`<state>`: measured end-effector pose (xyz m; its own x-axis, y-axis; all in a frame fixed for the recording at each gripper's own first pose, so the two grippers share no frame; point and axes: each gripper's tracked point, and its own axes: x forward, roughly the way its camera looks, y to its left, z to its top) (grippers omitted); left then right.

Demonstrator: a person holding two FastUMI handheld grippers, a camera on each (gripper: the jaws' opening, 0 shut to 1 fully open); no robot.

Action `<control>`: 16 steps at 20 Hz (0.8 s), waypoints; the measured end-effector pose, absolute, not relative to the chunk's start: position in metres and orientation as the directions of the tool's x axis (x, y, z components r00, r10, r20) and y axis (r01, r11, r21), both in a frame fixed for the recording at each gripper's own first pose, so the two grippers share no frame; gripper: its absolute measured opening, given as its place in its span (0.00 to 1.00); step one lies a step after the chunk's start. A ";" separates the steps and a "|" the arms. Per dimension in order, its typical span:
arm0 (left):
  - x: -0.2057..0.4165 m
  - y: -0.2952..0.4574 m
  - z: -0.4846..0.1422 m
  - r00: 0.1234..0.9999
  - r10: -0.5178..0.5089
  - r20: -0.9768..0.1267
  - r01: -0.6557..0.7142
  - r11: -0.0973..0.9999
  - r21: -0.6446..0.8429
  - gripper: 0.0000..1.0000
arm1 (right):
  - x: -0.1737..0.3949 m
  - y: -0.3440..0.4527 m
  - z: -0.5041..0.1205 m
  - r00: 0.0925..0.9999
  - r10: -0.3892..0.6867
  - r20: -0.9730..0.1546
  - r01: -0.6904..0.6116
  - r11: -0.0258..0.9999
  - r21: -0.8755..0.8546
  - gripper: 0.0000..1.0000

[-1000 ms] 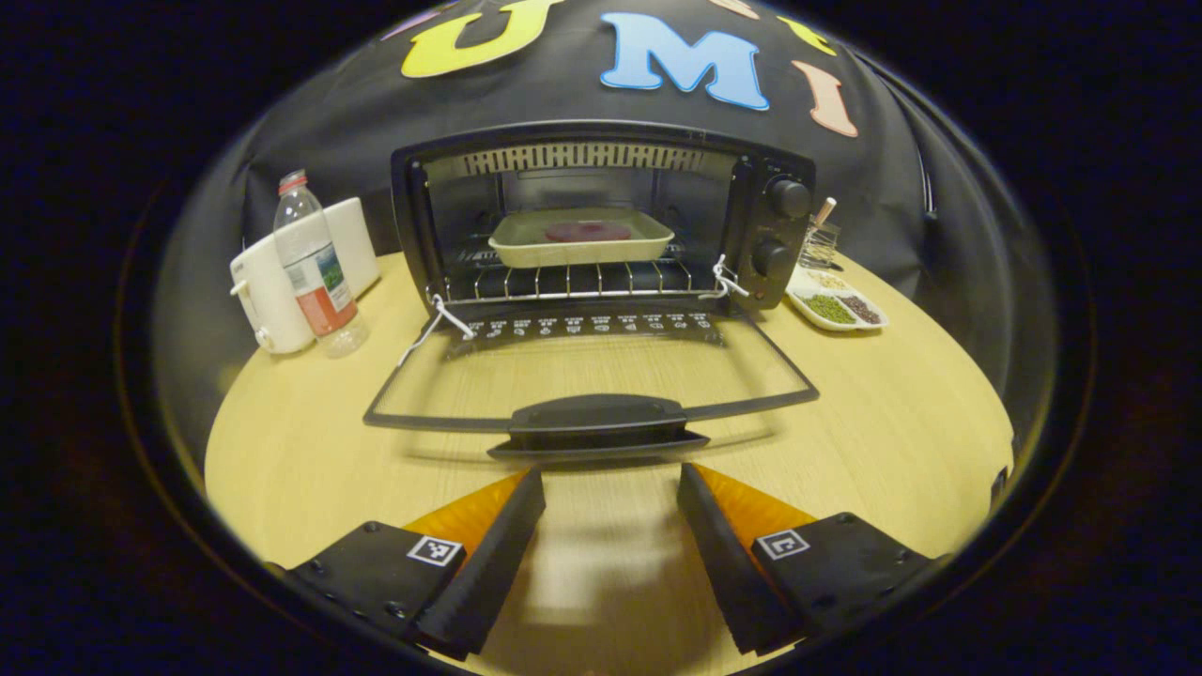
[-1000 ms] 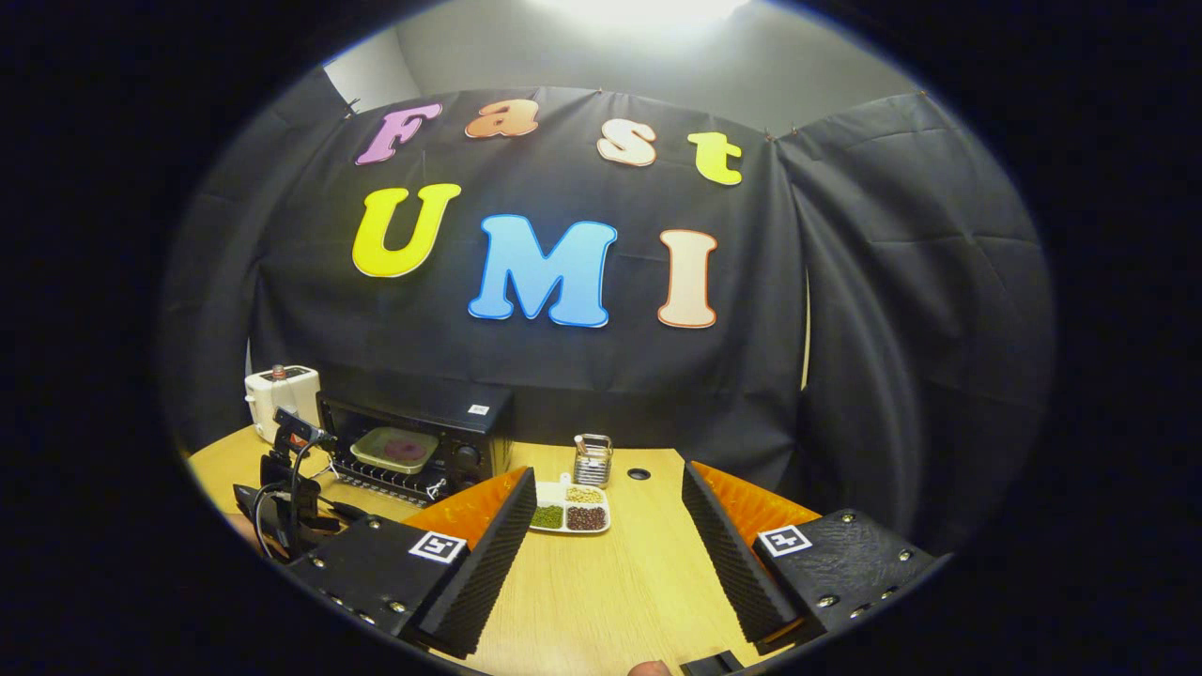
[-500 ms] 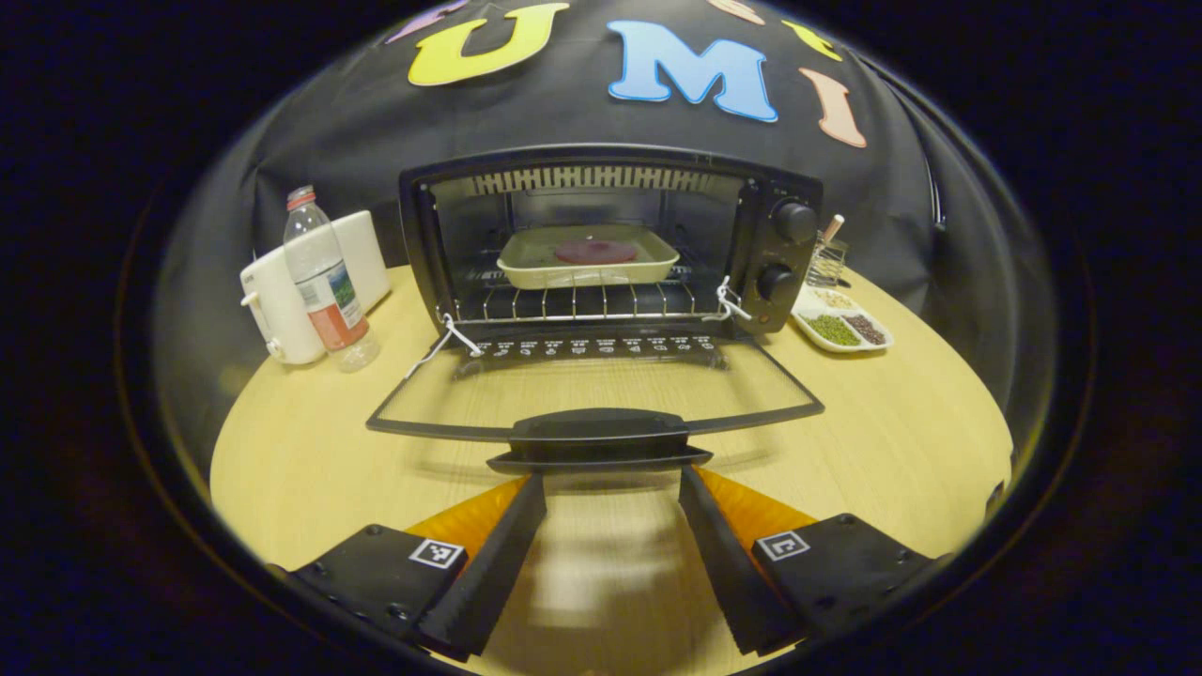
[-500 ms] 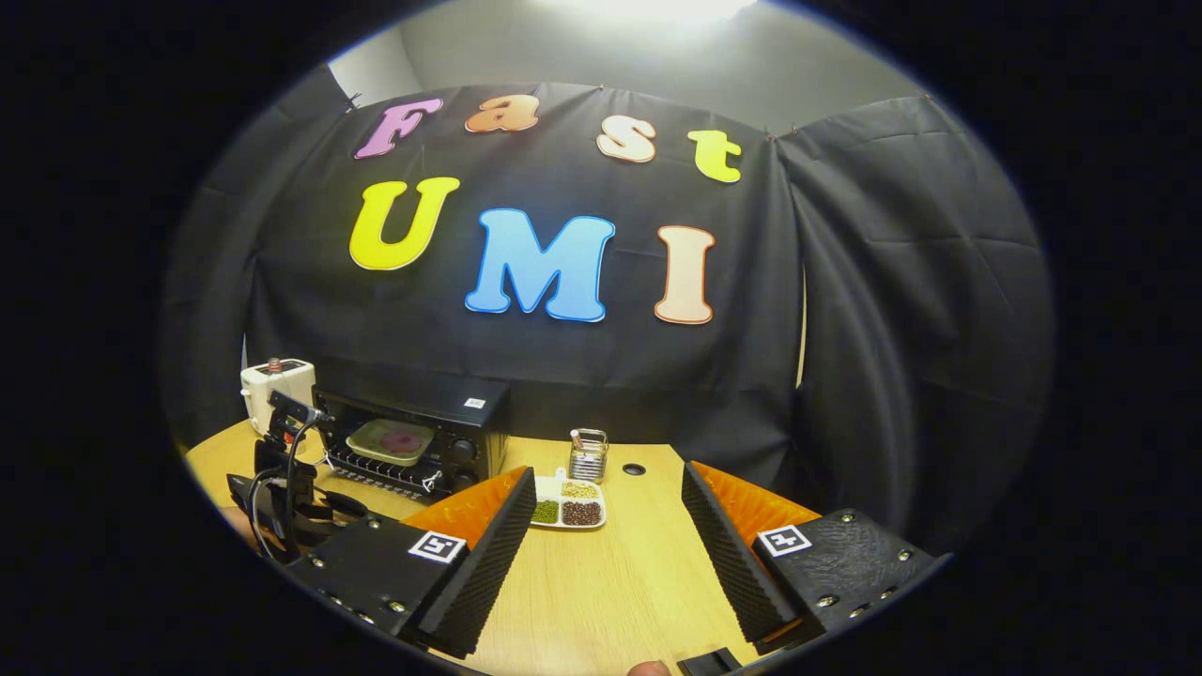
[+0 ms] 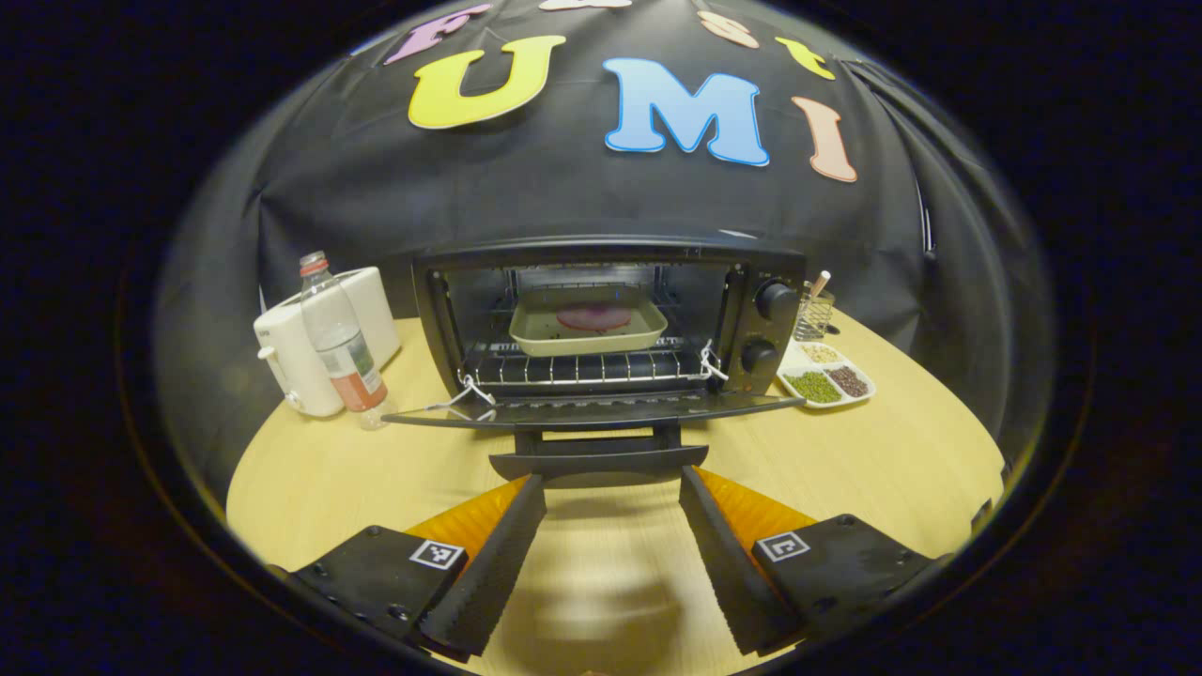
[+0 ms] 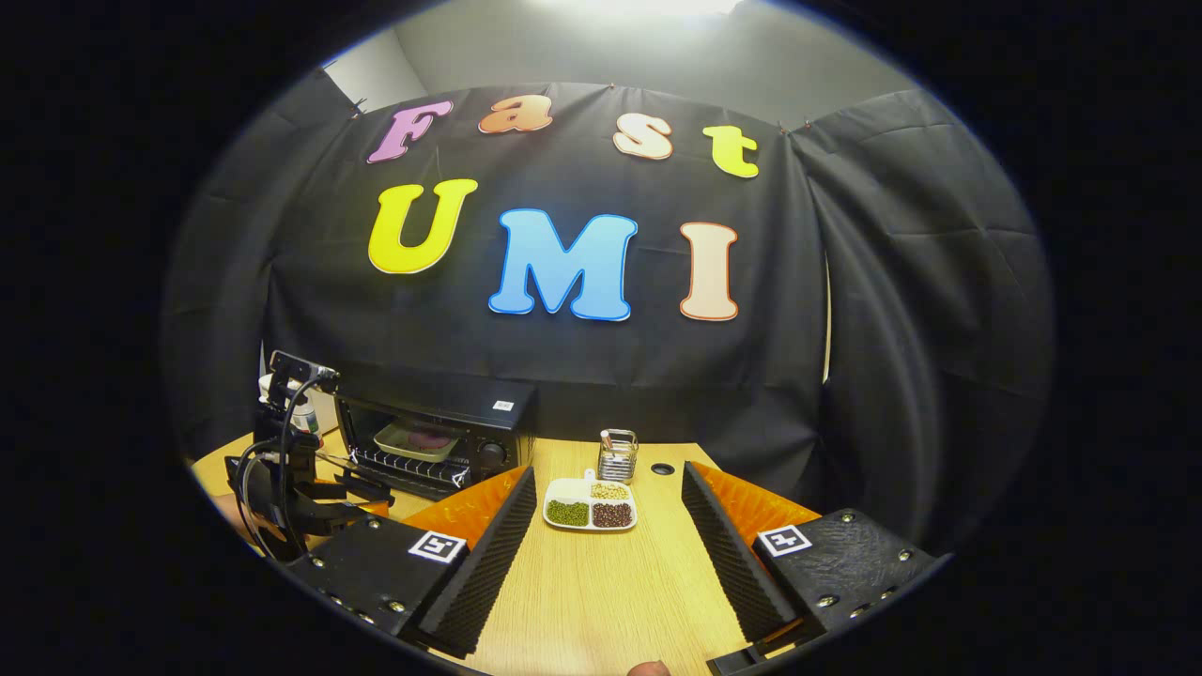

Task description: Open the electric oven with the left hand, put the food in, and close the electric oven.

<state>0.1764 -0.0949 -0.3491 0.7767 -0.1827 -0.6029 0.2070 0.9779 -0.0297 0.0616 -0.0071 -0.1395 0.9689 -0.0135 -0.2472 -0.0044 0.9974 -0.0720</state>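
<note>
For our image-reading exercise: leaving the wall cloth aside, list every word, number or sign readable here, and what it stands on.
Nothing can be quoted.
Label on the bottle: too blurred to read.
Sticker on the oven top: too small.
Square marker on the left gripper: a pattern, no words.

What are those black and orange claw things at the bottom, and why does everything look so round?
Those are grabbers that a person holds, one in each hand. Each carries a small camera with a bulging lens, so its picture looks round. The left gripper is open right in front of the handle of the oven door, which hangs open. Inside the oven, a tray with reddish food rests on the rack. The right gripper is open too and holds nothing. On the table stand a bottle, a white appliance and a dish of beans.
</note>
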 end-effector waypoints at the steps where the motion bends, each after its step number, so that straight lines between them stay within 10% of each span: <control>1: 0.181 -0.095 -0.343 0.785 -0.182 -0.592 0.203 0.979 -0.032 0.98 | 0.063 -0.009 -0.139 0.969 -0.018 -0.248 0.000 0.997 -0.071 0.97; 16: 0.214 -0.110 -0.170 0.946 -0.199 -0.257 0.195 0.980 -0.042 0.97 | 0.046 -0.037 -0.100 0.986 -0.031 -0.166 0.036 0.999 0.026 0.97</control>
<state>0.2140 -0.1104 -0.1702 0.9456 -0.1991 -0.2574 0.1951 0.9799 -0.0416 0.0457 -0.0371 -0.0998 0.9857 -0.0315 -0.1658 0.0363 0.9990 0.0263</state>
